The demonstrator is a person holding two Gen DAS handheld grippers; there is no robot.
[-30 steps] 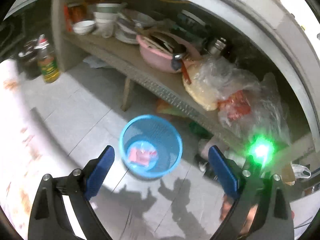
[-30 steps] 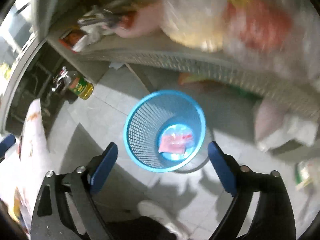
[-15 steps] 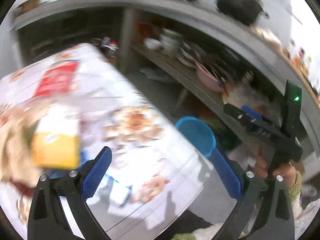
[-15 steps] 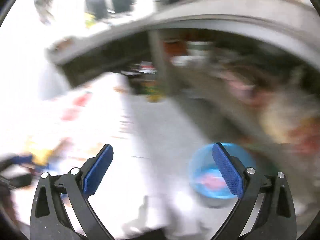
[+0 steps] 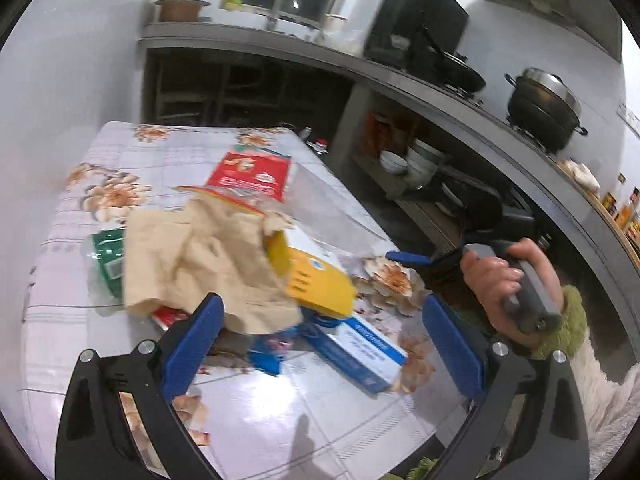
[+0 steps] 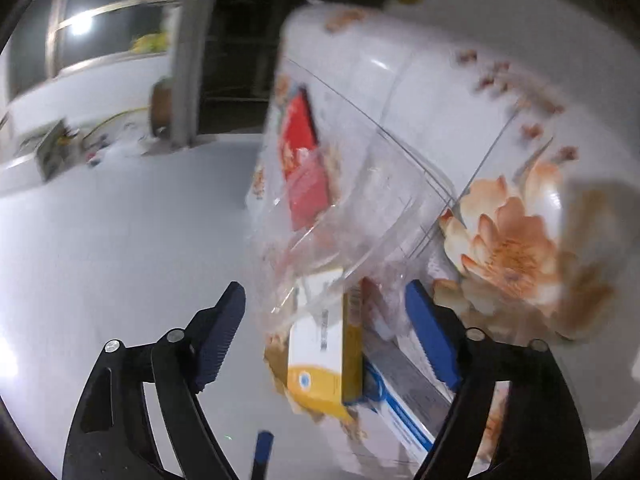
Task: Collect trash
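Right claw closing, unclamped, yellow box between its jaws, left claw apart

Black gripper frames w/ blue pads, silver screws — fuzzy green sleeve.

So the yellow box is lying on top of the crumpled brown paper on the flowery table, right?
Not quite. In the left wrist view the crumpled brown paper lies on top of the yellow box, covering one end of it, not under it. Both are on the flowery table, as you said.
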